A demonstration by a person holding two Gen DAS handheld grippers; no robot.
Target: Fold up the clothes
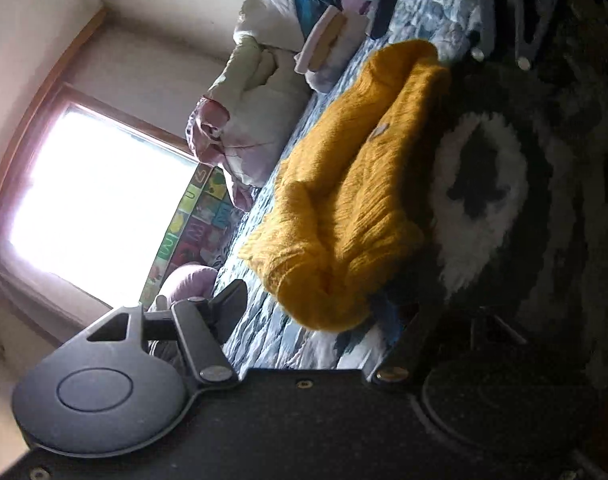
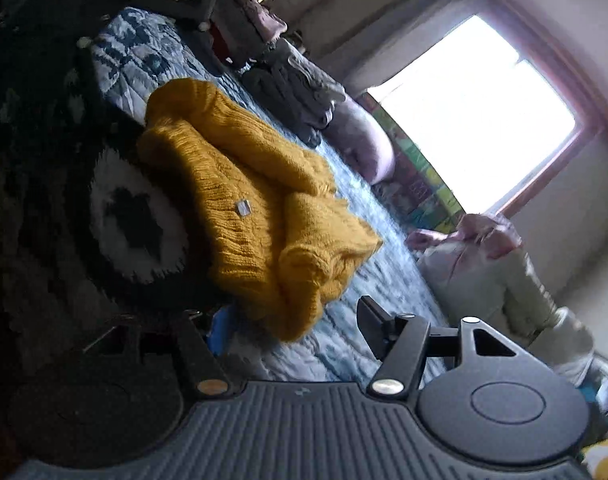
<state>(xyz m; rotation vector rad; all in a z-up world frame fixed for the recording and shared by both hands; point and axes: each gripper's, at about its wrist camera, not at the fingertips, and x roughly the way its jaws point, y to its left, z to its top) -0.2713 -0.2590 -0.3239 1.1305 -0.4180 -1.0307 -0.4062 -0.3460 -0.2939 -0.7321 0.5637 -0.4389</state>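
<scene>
A mustard-yellow knitted sweater (image 1: 356, 184) lies bundled on the blue patterned bedspread (image 1: 263, 332), with a small grey tag (image 2: 243, 208) on top. One long side rests against black and white fluffy fabric (image 1: 480, 200). Both views are rolled sideways. My left gripper (image 1: 320, 320) is open, its fingers either side of the sweater's near end, pads not pressing. My right gripper (image 2: 281, 328) is open too, straddling the near end of the sweater (image 2: 255, 208) from its side. The inner finger of each gripper is lost in shadow.
Crumpled pale bedding (image 1: 247, 120) and a heap of clothes (image 2: 295, 88) sit on the bed beyond the sweater. A bright window (image 2: 476, 112) and a colourful panel (image 1: 191, 220) stand behind. A dark gripper frame with pale bolts (image 1: 536, 20) shows at the far end.
</scene>
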